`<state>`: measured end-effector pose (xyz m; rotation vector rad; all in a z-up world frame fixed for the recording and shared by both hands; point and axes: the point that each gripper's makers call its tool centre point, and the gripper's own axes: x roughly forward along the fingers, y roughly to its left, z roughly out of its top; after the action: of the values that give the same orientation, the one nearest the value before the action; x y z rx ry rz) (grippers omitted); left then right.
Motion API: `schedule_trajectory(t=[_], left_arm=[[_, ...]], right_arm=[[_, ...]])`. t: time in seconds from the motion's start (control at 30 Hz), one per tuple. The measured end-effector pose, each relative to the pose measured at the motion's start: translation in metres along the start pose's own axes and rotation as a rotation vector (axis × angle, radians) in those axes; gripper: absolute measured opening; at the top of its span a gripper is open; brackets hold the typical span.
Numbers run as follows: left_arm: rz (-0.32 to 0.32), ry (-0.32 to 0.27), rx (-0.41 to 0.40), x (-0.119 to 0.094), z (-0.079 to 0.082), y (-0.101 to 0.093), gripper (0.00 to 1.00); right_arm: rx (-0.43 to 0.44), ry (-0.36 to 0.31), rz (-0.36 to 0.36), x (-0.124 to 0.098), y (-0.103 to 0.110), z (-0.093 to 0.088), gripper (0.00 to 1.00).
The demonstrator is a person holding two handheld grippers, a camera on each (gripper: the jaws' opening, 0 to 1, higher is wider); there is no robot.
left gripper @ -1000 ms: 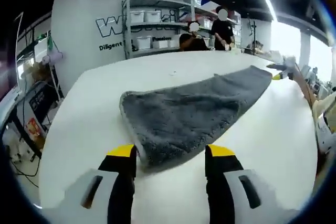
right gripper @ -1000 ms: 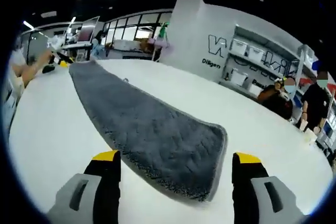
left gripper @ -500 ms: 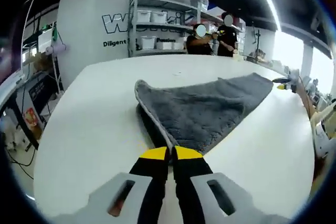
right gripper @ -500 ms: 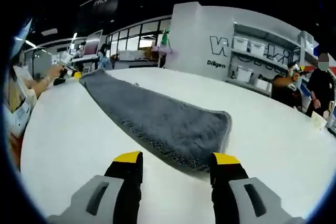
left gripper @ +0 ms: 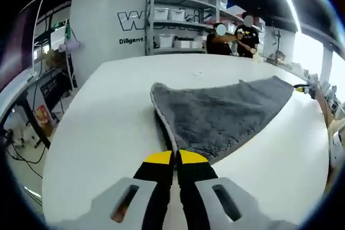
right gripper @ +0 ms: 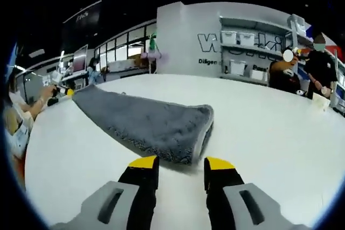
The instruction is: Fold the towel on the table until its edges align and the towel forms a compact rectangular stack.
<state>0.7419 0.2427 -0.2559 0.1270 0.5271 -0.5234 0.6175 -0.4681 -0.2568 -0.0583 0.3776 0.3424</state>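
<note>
Towel [left gripper: 221,117], grey, plush, folded over lengthwise

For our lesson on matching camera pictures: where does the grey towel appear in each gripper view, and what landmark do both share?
Left gripper view: the grey towel lies centre to right on the white table, its near corner at the shut left gripper.
Right gripper view: the towel runs from centre to left, just beyond the open right gripper.
Shared landmark: the storage shelves against the lettered wall.

One towel [left gripper: 221,117], one table [left gripper: 108,133], two people [left gripper: 233,37], one shelving unit [left gripper: 178,25].
</note>
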Motion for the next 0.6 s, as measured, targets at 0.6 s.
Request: schedule_trajectory(t=[0.6], left_arm=[[-0.026,0.048,0.038,-0.003,-0.008,-0.009,0.02]], right_arm=[[-0.026,0.047,-0.100,-0.001,-0.037,-0.007,0.00]])
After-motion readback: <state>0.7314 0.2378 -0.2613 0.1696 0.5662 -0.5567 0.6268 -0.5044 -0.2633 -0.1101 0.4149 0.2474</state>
